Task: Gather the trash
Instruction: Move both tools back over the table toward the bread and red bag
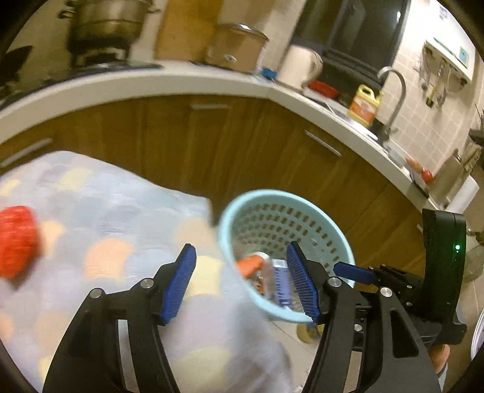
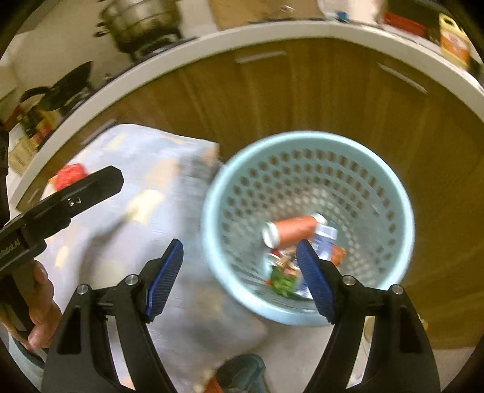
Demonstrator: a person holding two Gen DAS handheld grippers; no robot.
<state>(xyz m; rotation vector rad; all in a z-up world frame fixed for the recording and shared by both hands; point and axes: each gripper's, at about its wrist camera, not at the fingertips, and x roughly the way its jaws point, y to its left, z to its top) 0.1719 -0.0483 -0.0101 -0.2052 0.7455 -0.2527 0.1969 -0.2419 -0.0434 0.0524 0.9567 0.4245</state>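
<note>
White lettering runs along the black body of the left gripper's housing [image 2: 18, 245] at the left edge of the right wrist view; it is cut off and blurred, ending in what looks like "AI". The label on the yellow bottle [image 1: 363, 105] on the counter is too blurred to read.

Perforated plastic basket [image 2: 308, 157], pale blue, smooth with a slight sheen. Patterned cloth [image 1: 99, 217] over the table, soft and matt. Wood-grain cabinet doors [image 2: 302, 87], satin finish, with brushed metal handles [image 1: 323, 143]. Smooth white countertop [image 1: 169, 84]. Polished metal pot [image 1: 106, 21] and tap [image 1: 397, 99]. Ribbed blue pads [image 2: 165, 281] on matt black plastic gripper arms. Glossy orange can [image 2: 292, 231] inside the basket.
</note>
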